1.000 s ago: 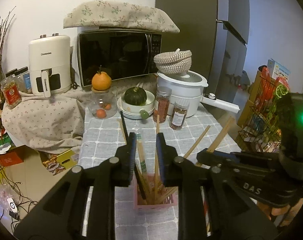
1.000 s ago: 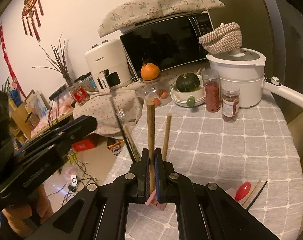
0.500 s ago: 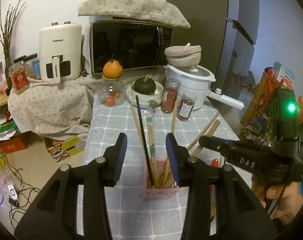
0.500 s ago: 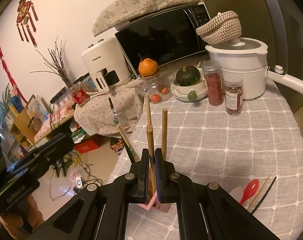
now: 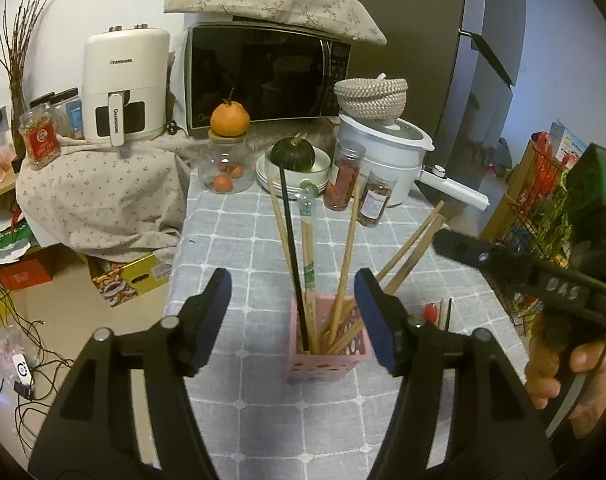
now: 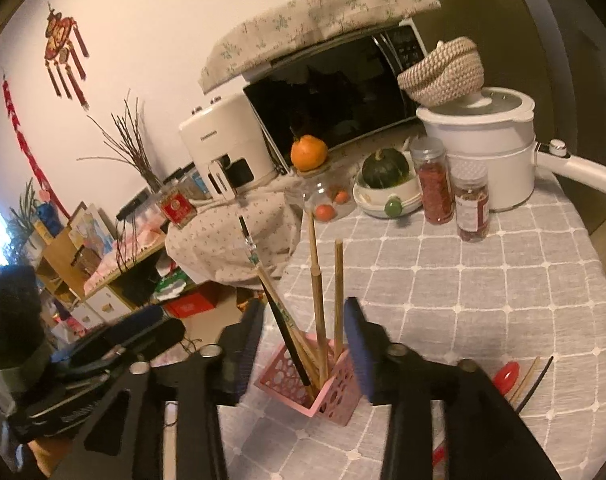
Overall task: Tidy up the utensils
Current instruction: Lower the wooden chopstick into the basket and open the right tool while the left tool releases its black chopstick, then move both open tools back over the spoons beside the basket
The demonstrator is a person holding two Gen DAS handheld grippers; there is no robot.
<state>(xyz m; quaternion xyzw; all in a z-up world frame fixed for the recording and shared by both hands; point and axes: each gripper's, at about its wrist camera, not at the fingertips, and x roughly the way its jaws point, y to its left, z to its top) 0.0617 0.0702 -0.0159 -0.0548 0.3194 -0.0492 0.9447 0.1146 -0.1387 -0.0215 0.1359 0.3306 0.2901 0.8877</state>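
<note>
A pink perforated holder (image 5: pixel 329 354) (image 6: pixel 319 384) stands on the grey checked tablecloth and holds several wooden chopsticks (image 5: pixel 345 264) (image 6: pixel 318 300) and one black chopstick (image 5: pixel 290 248). My left gripper (image 5: pixel 293 316) is open and empty, its jaws wide on either side of the holder, just in front of it. My right gripper (image 6: pixel 305 340) is open and empty, its jaws either side of the chopsticks above the holder. A red spoon (image 6: pixel 507 376) and loose chopsticks (image 6: pixel 531 378) lie on the cloth to the right of the holder.
At the back of the table stand two spice jars (image 5: pixel 345 176), a white pot (image 5: pixel 387 156), bowls with a green squash (image 5: pixel 293 156), a glass jar topped by an orange (image 5: pixel 229 120), a microwave (image 5: pixel 263 76) and an air fryer (image 5: pixel 125 84). The table's left edge drops to a cluttered floor.
Both grippers have opened and drawn back from the holder. The right gripper let go of the wooden chopstick, which now stands in the holder.
</note>
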